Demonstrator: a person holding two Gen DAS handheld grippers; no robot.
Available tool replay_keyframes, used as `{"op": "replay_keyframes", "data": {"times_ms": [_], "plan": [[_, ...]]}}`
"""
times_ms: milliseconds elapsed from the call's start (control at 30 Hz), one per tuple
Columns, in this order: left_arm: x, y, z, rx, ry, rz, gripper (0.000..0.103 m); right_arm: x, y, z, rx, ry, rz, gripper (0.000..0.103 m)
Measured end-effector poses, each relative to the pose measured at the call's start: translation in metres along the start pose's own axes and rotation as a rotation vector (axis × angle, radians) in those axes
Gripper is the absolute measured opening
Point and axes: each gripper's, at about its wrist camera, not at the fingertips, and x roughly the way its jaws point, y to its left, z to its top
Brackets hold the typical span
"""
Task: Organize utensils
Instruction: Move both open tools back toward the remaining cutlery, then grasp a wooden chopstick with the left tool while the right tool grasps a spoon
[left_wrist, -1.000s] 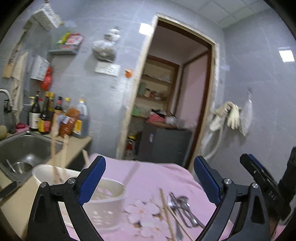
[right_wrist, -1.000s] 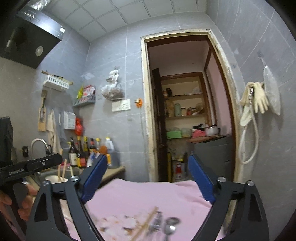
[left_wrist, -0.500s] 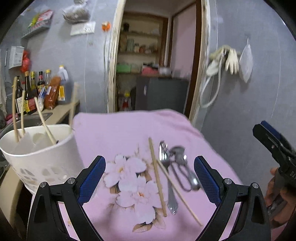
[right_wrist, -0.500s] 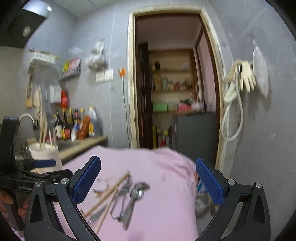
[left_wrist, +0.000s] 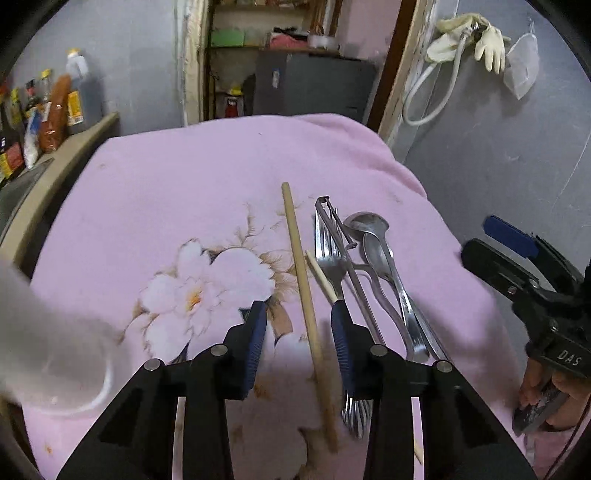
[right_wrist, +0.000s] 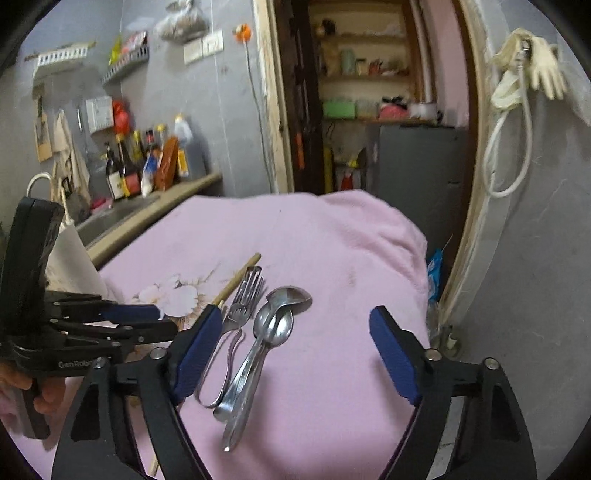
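Lying between the left jaws: 1 wooden chopstick, its shaft running ahead past the tips on the pink floral cloth.
Left gripper: jaws closing around that chopstick; pads not yet pressing it.
Second chopstick: just outside the left gripper's right jaw, crossing under the fork.
Spoons: stacked between the right jaws, nearer the left one, beside the fork and tongs.
Right gripper: jaws wide but closing, clear of the spoons.
Utensil holder: white, blurred, left of the left jaws.
Hand: grasping the left gripper's handle.
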Motion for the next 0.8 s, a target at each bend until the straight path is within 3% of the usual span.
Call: {"op": "replay_keyframes", "data": {"times_ms": [167, 433, 633, 800], "plan": [[0.016, 0.009, 0.011, -0.022, 0.053, -0.015, 0.022, 0.028, 0.000, 0.013, -0.020, 0.085, 0.009, 0.071], [0.030, 0.026, 0.025, -0.076, 0.079, -0.069, 0.021, 0.068, 0.001, 0.021, -0.013, 0.202, 0.029, 0.059], [0.032, 0.021, 0.031, -0.048, 0.088, -0.064, 0.020, 0.091, -0.005, 0.023, 0.018, 0.287, 0.044, 0.048], [0.038, 0.024, 0.035, -0.066, 0.107, -0.090, 0.009, 0.101, -0.012, 0.024, 0.057, 0.326, 0.068, 0.045]]}}
